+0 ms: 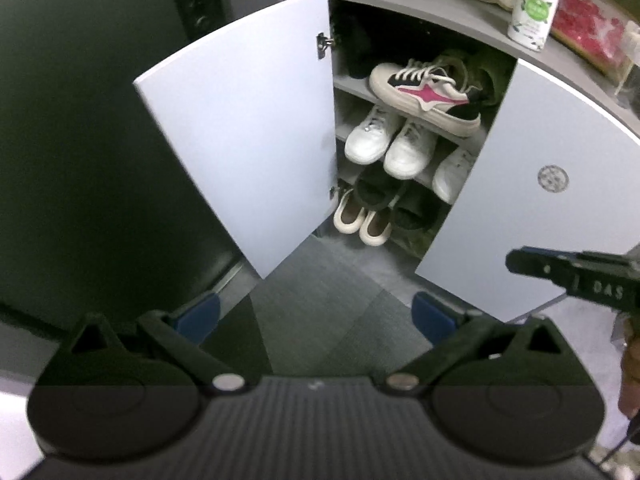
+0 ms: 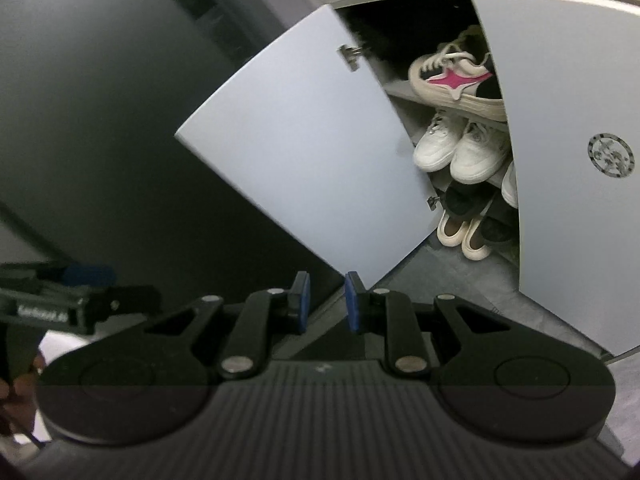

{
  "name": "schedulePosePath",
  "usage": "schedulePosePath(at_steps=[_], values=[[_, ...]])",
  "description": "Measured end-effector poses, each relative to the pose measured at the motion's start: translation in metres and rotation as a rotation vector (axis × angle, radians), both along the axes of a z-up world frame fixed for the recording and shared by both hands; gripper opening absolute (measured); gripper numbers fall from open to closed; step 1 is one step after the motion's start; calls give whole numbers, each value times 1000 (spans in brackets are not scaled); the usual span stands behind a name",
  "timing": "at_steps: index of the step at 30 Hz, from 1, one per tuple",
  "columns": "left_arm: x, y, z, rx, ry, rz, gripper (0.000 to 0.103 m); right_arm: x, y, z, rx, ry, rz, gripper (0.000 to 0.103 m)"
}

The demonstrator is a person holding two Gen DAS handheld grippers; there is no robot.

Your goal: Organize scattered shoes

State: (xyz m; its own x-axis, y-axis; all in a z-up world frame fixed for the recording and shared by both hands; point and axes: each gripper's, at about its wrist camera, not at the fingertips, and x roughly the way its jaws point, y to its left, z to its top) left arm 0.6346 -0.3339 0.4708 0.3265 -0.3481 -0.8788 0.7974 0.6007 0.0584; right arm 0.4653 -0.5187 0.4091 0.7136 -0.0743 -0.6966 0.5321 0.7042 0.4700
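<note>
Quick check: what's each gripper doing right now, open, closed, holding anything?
Left gripper: open wide, nothing between its fingers.
Right gripper: nearly closed with a narrow gap, holding nothing.

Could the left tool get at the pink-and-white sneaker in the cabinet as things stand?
Probably yes. The cabinet door stands swung wide, the pink-and-white sneaker sits at the front edge of its shelf, and the left tool is open and empty with only bare floor ahead. It is not yet near the shelf.
</note>
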Motion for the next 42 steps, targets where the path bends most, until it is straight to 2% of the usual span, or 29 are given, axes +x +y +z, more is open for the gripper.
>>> schedulePosePath(at_steps=[4,8,11,13,16,18,19,21,22,24,26,28,31,34,37,42], values=[[-22,41,-9,-16,28,3,103,-24,38,20,-42,36,5,24],[-53,90,-11,-7,32,55,103,-43,64,37,-53,52,38,24],[-75,127,-12,-8,67,130,103,-55,75,42,-59,38,87,24],[-88,150,-11,-10,63,198,103,-63,82,44,-61,24,124,24],[-114,186,-9,-16,57,345,103,-79,81,47,-54,-30,195,24],[-140,213,-6,-23,49,514,103,-91,77,48,-64,-64,260,24],[-145,219,-5,-25,45,544,103,-98,74,46,-69,-74,297,24],[-179,237,1,-6,19,690,103,-111,68,43,-77,-94,370,24],[-190,242,3,1,14,726,103,-120,64,42,-73,-98,402,24],[-235,255,8,-1,15,844,103,-138,60,40,-71,-117,457,24],[-272,264,13,6,52,897,103,-163,59,38,-119,-108,522,24],[-298,272,21,26,57,899,103,-188,57,36,-146,-93,546,24],[-322,280,27,44,14,865,103,-222,58,34,-149,-93,512,24],[-340,297,27,26,17,824,103,-252,71,29,-174,-73,462,24],[-336,309,22,-25,28,788,103,-277,96,25,-201,-59,392,24],[-322,353,-18,-57,15,623,103,-316,165,1,-264,-19,240,24]])
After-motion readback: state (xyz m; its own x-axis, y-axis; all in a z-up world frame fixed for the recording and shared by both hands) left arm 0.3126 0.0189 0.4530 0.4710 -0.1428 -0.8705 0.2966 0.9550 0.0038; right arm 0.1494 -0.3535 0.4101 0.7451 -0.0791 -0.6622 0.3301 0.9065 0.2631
